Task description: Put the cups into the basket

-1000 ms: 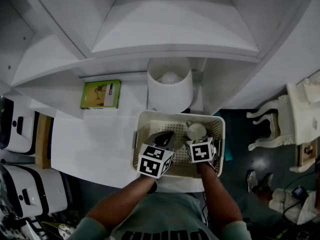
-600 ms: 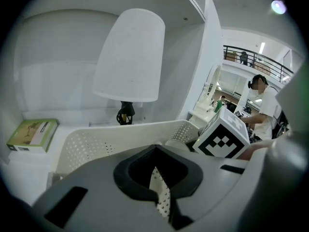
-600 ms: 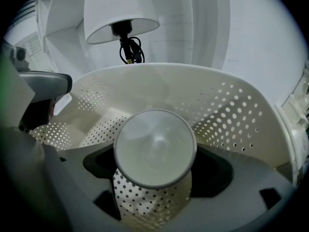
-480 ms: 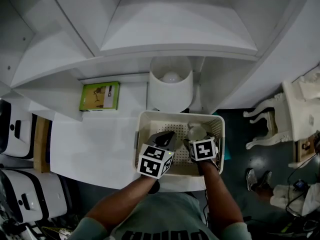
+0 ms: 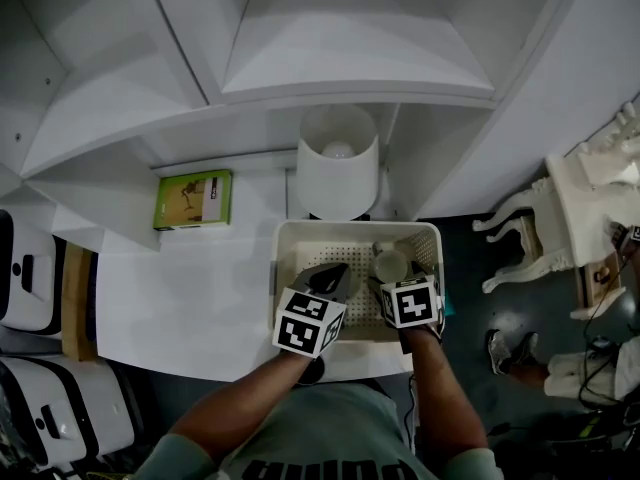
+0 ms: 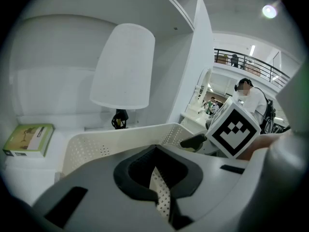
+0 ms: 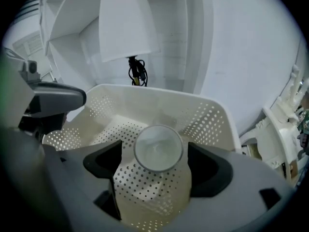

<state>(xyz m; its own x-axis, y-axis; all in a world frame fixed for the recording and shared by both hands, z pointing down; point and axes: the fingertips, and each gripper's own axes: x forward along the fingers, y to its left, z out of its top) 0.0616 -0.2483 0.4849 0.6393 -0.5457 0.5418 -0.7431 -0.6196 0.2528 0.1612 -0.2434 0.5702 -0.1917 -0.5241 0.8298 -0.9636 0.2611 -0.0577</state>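
Basket (image 5: 345, 230), white and perforated, sat at the near edge of the white desk (image 5: 180, 288), in front of the person. At the far left of the desk lay a green book (image 5: 193, 199), well apart from the basket. Just beyond the basket's far rim stood a lamp (image 5: 338, 163) with a pale cylindrical shade, under white shelving.

The left gripper (image 6: 157, 182) hung over the left half of the basket, pointing toward the far wall. Its jaws were clenched almost together, leaving only a thin slit through which the dotted basket floor showed, and nothing was between them.

One cup (image 5: 390, 264), pale and round-rimmed, was inside the basket, in its far right part. The right gripper (image 7: 154, 161) hovered over that side with its jaws spread wide on either side of the cup. In the right gripper view a strip of basket floor showed between the cup's rim and the left jaw, so the cup was released rather than pinched.

To the right, past the desk, white carved furniture (image 5: 590, 198) stood on a dark floor (image 5: 500, 268).
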